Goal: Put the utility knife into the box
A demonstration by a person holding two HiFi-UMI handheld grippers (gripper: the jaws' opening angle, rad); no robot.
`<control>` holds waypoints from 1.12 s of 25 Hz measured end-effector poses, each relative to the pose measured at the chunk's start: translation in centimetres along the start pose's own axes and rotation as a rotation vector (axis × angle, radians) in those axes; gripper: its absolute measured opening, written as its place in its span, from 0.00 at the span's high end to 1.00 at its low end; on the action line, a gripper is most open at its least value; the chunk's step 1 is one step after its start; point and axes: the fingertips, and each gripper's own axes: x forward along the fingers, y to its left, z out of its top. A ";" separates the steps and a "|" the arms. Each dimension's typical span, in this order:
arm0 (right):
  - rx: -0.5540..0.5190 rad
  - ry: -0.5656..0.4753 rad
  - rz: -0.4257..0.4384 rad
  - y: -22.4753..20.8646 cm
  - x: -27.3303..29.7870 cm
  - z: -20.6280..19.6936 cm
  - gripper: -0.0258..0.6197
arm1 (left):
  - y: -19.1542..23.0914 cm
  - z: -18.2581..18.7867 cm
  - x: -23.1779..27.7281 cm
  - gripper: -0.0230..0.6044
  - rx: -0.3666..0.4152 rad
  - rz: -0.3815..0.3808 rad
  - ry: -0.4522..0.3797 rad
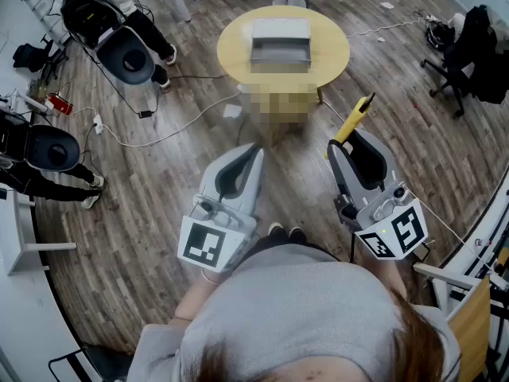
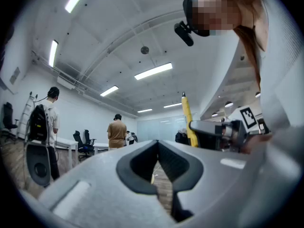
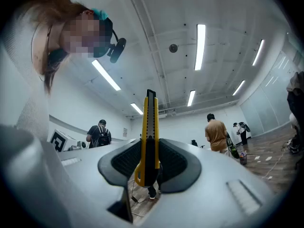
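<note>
A yellow utility knife (image 1: 354, 118) sticks up from my right gripper (image 1: 355, 142), whose jaws are shut on its lower end. In the right gripper view the knife (image 3: 148, 127) stands upright between the dark pads (image 3: 173, 163), pointing at the ceiling. My left gripper (image 1: 252, 151) hangs beside it at the left, shut with nothing in it; its tips (image 2: 158, 144) meet. The grey box (image 1: 280, 43) lies open on a round yellow table (image 1: 334, 48) ahead, well beyond both grippers. From the left gripper view the knife (image 2: 186, 115) shows at the right.
Wooden floor lies between me and the table, with cables (image 1: 171, 130) running across it. Office chairs (image 1: 127, 54) stand at the left, and a dark chair (image 1: 471, 46) at the right. A white table edge (image 1: 24, 237) is at the far left. People (image 3: 217, 134) stand in the room.
</note>
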 end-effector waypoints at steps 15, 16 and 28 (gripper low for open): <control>-0.024 0.010 -0.006 -0.1 -0.7 0.1 0.77 | -0.8 -0.1 0.9 0.97 -0.002 -0.018 -0.005; -0.026 0.014 -0.004 -0.1 -0.7 0.0 0.77 | -0.8 -0.1 1.0 0.97 0.000 -0.019 -0.006; -0.009 -0.013 0.005 -1.2 -1.8 0.5 0.77 | -2.2 -0.7 2.5 0.97 -0.023 -0.023 0.000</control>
